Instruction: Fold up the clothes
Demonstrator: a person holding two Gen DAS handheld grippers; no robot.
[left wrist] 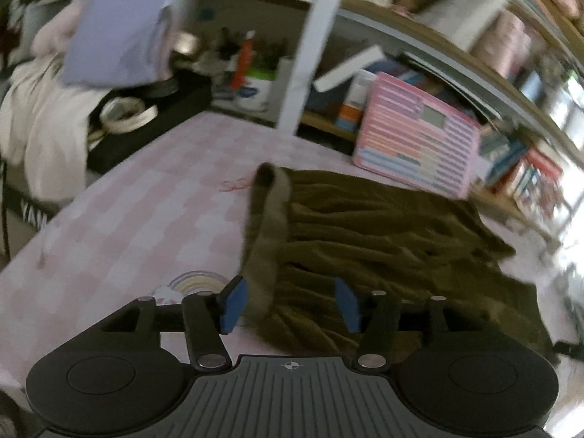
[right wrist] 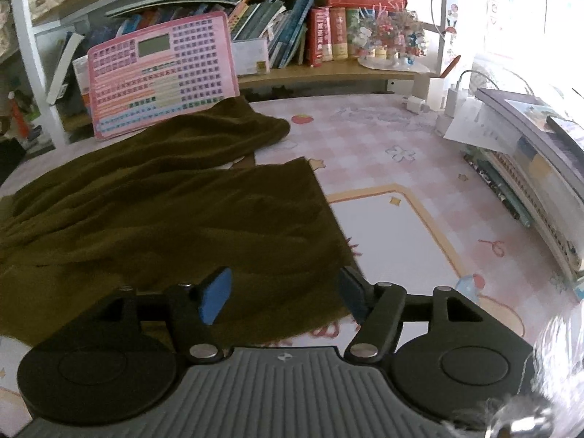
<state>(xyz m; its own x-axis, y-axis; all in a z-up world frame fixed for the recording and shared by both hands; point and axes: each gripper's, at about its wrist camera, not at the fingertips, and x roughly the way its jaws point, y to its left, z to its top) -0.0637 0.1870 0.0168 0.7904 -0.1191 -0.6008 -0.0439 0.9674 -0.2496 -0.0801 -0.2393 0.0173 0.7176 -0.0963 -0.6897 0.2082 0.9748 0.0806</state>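
- Left wrist view: the left gripper (left wrist: 290, 303), black with blue pads, has its jaws spread apart and grips nothing.
- Between those jaws runs the raised, folded-over waistband edge (left wrist: 268, 233) of a dark olive-green, soft ribbed fabric garment (left wrist: 383, 241), which is spread over a pink-and-white checked table mat (left wrist: 146, 211).
- The left blue pad (left wrist: 233, 304) sits just beside that band; contact cannot be told through the blur.
- Behind the garment a pink plastic button board with a small grey screen (left wrist: 416, 138) leans against a shelf; a black box (left wrist: 153, 120) and pale cloth (left wrist: 40, 127) lie at the far left.
- Right wrist view: the right gripper (right wrist: 283, 297) is also released, jaws wide, hovering over the garment's near right corner (right wrist: 255, 292).
- Here the garment (right wrist: 164, 200) lies fairly flat on the mat (right wrist: 383, 146), one leg reaching back to touch the pink board (right wrist: 160, 73).
- A row of upright books (right wrist: 328, 33) fills the shelf behind, and a stack of books and papers (right wrist: 529, 153) lies on the mat's right side, well apart from the garment.
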